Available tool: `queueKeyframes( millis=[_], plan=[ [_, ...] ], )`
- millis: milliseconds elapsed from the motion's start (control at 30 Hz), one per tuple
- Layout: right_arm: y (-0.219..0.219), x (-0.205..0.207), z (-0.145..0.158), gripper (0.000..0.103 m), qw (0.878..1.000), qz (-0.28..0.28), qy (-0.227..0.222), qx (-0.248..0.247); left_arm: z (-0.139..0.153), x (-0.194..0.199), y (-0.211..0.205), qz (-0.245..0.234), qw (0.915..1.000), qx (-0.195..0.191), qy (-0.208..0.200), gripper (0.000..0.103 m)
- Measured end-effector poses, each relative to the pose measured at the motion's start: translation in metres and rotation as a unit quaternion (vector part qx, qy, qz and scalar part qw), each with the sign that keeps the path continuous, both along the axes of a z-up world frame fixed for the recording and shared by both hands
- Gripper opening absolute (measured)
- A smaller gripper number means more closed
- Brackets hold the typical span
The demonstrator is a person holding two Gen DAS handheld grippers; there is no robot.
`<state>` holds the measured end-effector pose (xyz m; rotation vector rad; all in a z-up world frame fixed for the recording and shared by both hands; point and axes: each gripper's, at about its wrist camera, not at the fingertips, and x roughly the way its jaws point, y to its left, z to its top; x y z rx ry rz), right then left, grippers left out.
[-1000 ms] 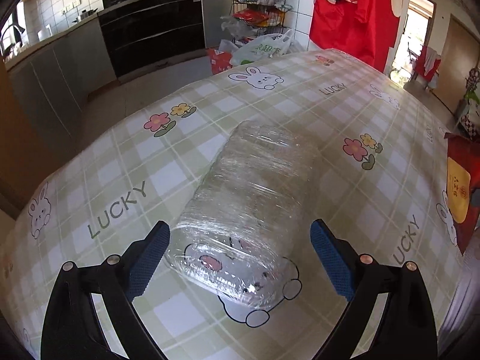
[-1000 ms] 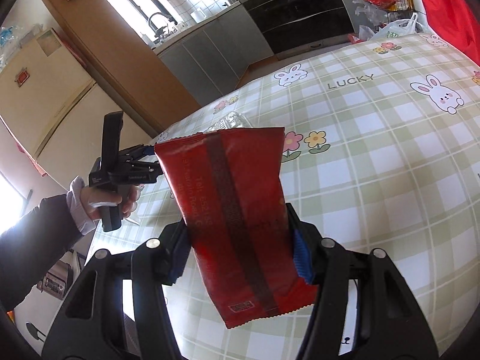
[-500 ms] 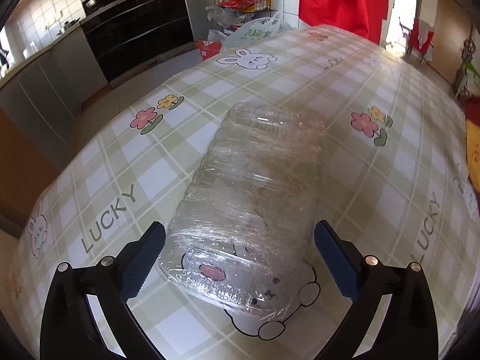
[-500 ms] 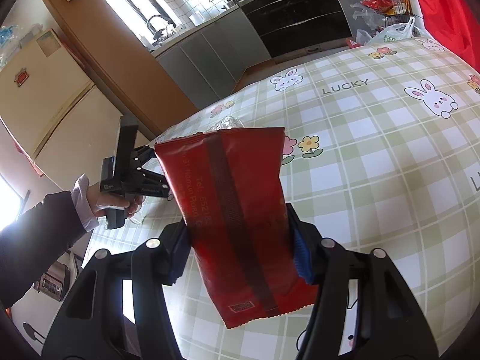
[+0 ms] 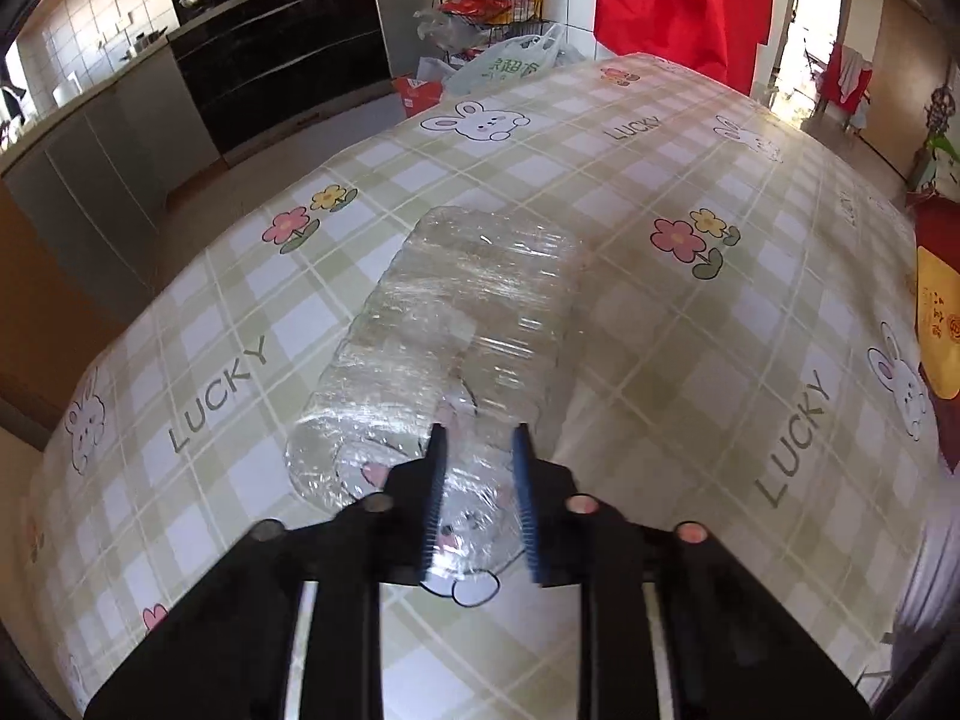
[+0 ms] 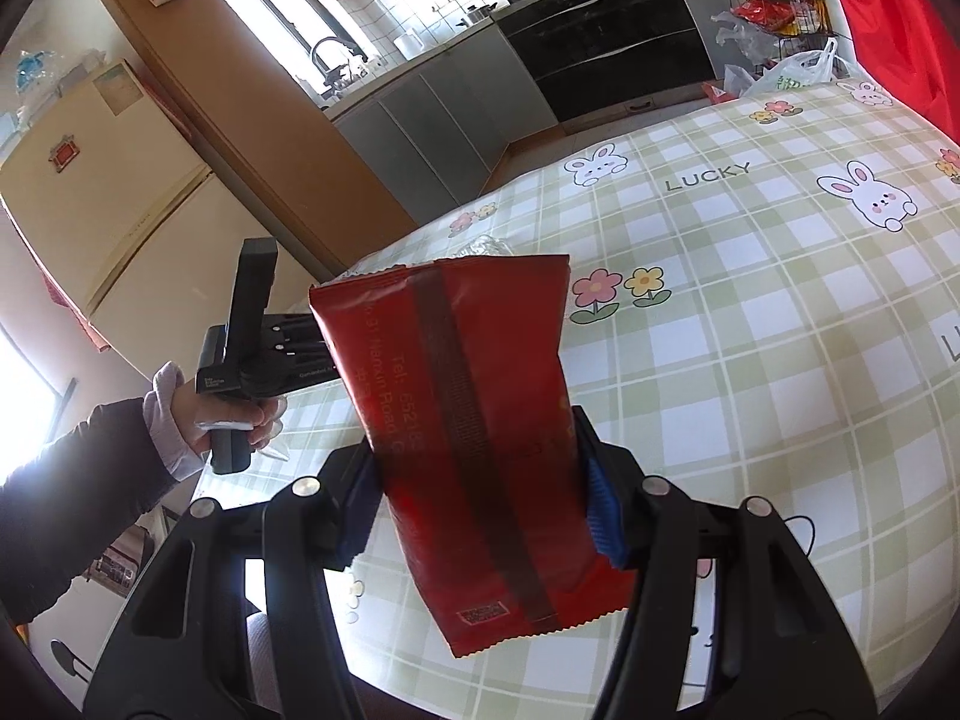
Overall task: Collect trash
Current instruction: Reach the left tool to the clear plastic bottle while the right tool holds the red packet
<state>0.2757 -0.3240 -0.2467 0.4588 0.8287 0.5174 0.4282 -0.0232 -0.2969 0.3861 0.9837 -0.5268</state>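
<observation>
Clear, crinkled plastic fills the near field of the left wrist view: a crushed transparent bottle (image 5: 456, 348) lies on its side on the table, its near end caught between the blue pads of the left gripper (image 5: 477, 504). The jaws are closing, narrowed on the thin, flattened end, which suits a soft item that would slip from a wide hold. The bottle's far end rests on the cloth, so it appears not yet lifted.

The right gripper (image 6: 480, 504) grasps a red snack wrapper (image 6: 474, 432) across its width, clear of the surface and upright, seam side to the camera. This looks like a piece already collected and kept aside while the other hand works. In the right wrist view the person's left hand (image 6: 222, 414) is seen on its gripper handle near the table's edge.

The tablecloth (image 5: 690, 360) is a green-and-white check, glossy, printed with rabbits, flowers and "LUCKY". Beyond stand grey kitchen cabinets (image 6: 444, 120), a black oven front, a wire rack with bags, and a red hanging garment (image 5: 678, 0).
</observation>
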Motion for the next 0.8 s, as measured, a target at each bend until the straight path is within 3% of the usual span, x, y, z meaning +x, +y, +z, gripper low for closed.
queueKeyframes(
  millis=[100, 200, 233, 267, 333, 500, 633, 800],
  plan=[
    [0.001, -0.006, 0.004, 0.058, 1.000, 0.004, -0.007, 0.005, -0.001, -0.013, 0.001, -0.007, 0.9998, 0.019, 0.004, 0.010],
    [0.001, -0.011, 0.007, 0.058, 1.000, 0.008, -0.013, 0.007, 0.008, -0.012, 0.014, 0.028, 0.9993, 0.010, -0.024, 0.011],
    [0.001, -0.012, 0.006, 0.058, 1.000, 0.008, -0.012, 0.008, 0.011, -0.009, 0.019, 0.046, 0.9986, 0.000, -0.027, 0.018],
    [0.001, -0.012, 0.006, 0.058, 1.000, 0.008, -0.011, 0.008, 0.014, -0.004, 0.025, 0.063, 0.9976, -0.017, -0.024, 0.035],
    [-0.001, -0.012, 0.004, 0.058, 1.000, 0.008, -0.009, 0.009, 0.018, 0.006, 0.031, 0.080, 0.9955, -0.046, -0.021, 0.046],
    [-0.006, -0.007, 0.000, 0.058, 1.000, 0.005, -0.007, 0.008, 0.011, 0.038, 0.028, 0.084, 0.9955, -0.044, -0.006, 0.046],
    [-0.007, -0.001, -0.006, 0.058, 1.000, 0.004, -0.001, 0.005, 0.003, 0.057, 0.037, 0.098, 0.9921, -0.078, 0.012, 0.046],
    [-0.005, 0.003, -0.012, 0.058, 1.000, 0.005, 0.008, 0.000, -0.009, 0.068, 0.048, 0.112, 0.9877, -0.105, 0.030, 0.065]
  ],
)
